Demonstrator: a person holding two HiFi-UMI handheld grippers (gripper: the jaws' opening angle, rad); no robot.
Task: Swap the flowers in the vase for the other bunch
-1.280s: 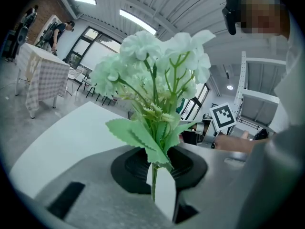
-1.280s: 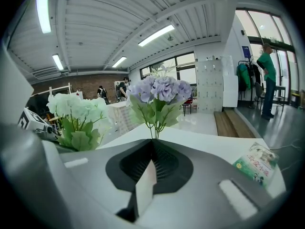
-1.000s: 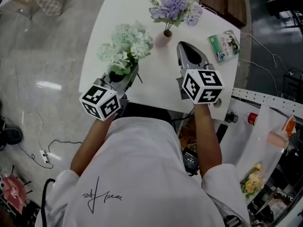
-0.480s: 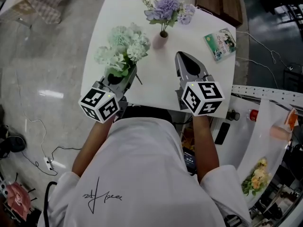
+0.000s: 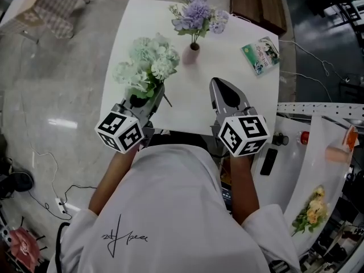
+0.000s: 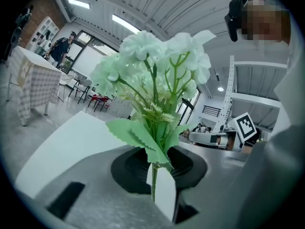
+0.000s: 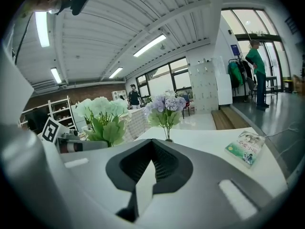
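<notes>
While the left hand-held gripper [image 5: 149, 95] pinches the thin green stem of a bunch of pale mint-green artificial flowers [image 5: 149, 66], its jaws narrowed onto that stem low down, the bunch stands upright in the air to the left of the small pink vase [image 5: 191, 53] and nearer the person than it, clear of the vase. A bunch of purple artificial flowers with green leaves [image 5: 196, 16] stands in that vase, stems down in its mouth, and the vase itself stands on the white tabletop [image 5: 136, 21]. The right hand-held gripper [image 5: 218, 84] sits a little to the right of the vase and nearer the person, apart from it; its jaws are drawn together with nothing between them. A green-covered paperback book [image 5: 260, 54] lies flat on the tabletop well to the right of the vase. Seen along the right gripper's jaws, the vase stands almost straight ahead, with the mint-green bunch to its left and the book to its right. Each hand-held gripper carries its black-and-white marker cube at the end away from the vase, over the person's hands
</notes>
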